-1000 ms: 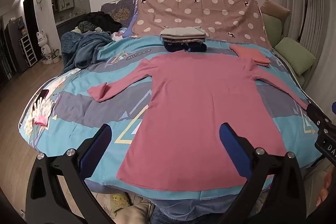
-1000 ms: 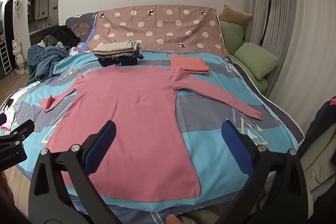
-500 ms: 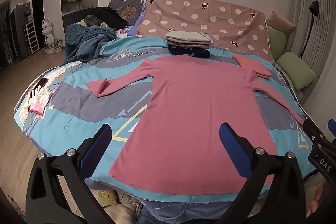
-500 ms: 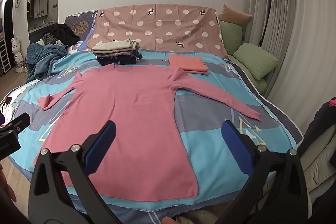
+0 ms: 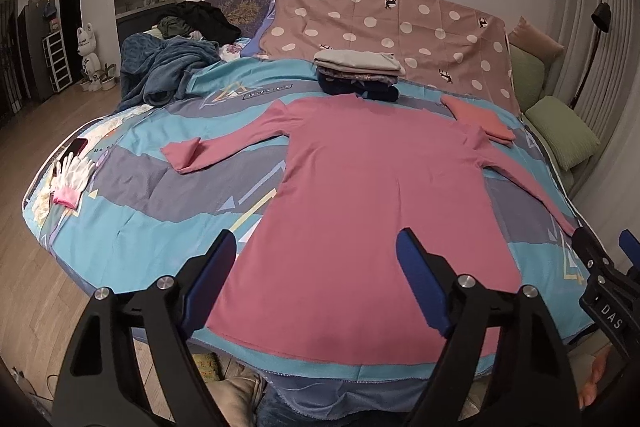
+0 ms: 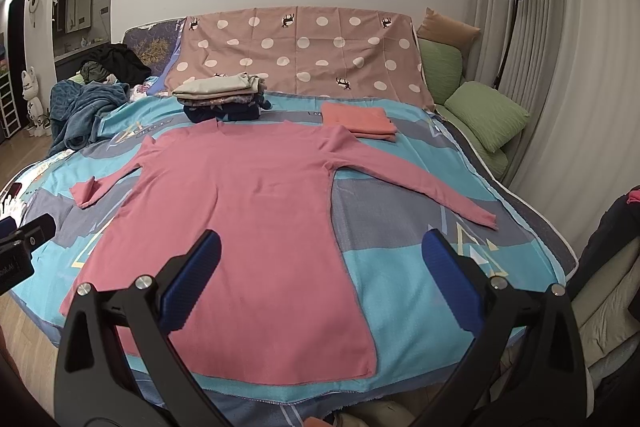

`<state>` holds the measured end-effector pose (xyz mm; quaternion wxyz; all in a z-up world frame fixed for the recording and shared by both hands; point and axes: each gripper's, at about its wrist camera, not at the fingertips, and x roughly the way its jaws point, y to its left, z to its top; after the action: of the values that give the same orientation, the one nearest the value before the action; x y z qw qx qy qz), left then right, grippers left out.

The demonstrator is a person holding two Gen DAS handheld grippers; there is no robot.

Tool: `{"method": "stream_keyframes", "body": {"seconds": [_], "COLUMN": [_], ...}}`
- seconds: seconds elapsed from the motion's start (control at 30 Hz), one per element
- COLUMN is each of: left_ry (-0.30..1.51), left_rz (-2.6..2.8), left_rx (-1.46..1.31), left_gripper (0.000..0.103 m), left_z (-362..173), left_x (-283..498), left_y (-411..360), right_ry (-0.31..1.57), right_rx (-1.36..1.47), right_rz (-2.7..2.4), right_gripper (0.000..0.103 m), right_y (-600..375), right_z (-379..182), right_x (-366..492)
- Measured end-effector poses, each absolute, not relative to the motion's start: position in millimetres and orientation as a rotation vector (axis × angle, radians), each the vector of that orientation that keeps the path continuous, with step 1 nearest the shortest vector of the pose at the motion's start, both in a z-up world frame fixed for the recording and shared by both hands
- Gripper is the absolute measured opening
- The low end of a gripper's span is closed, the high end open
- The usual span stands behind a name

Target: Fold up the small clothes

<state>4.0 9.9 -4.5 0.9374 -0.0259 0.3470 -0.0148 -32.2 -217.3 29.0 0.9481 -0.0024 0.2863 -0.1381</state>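
Observation:
A pink long-sleeved top (image 5: 360, 195) (image 6: 256, 211) lies spread flat on the bed, neck away from me, both sleeves out to the sides; its left cuff is folded back. My left gripper (image 5: 316, 279) hovers above the hem with its jaws closing and nothing between them. My right gripper (image 6: 320, 275) hangs open over the hem's right part, also with nothing in it. Behind the top sit a stack of folded clothes (image 5: 358, 73) (image 6: 222, 99) and a folded orange garment (image 5: 480, 117) (image 6: 358, 121).
The bed carries a blue and grey patterned cover (image 5: 160, 195) (image 6: 408, 267). White gloves with pink cuffs (image 5: 72, 175) lie at its left edge. A rumpled blue blanket (image 5: 168, 67) and dark clothes sit back left. Green pillows (image 6: 484, 115) line the right side, by a floor lamp (image 6: 508, 23).
The left wrist view has rolled, so the bed sits more level in it. The left jaws stand a little narrower. The right gripper has stayed put.

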Motion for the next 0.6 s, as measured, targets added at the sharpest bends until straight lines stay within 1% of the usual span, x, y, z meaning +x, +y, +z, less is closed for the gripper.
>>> {"method": "stream_keyframes", "body": {"seconds": [0.37, 0.5, 0.6], "left_ry": [0.659, 0.649, 0.680], "left_rz": [-0.009, 0.013, -0.015], "left_rx": [0.048, -0.002, -0.035], "left_gripper": [0.083, 0.083, 0.083], "left_z": [-2, 0, 1], "left_x": [-2, -4, -1], "left_y": [-2, 6, 10], "right_ry": [0.577, 0.568, 0.569], "right_rx": [0.003, 0.011, 0.011], "right_rz": [-0.283, -0.286, -0.285], "right_gripper": [0.101, 0.101, 0.101], "right_y": [-218, -219, -219], "right_z": [26, 27, 26], "right_x": [-31, -30, -31]}}
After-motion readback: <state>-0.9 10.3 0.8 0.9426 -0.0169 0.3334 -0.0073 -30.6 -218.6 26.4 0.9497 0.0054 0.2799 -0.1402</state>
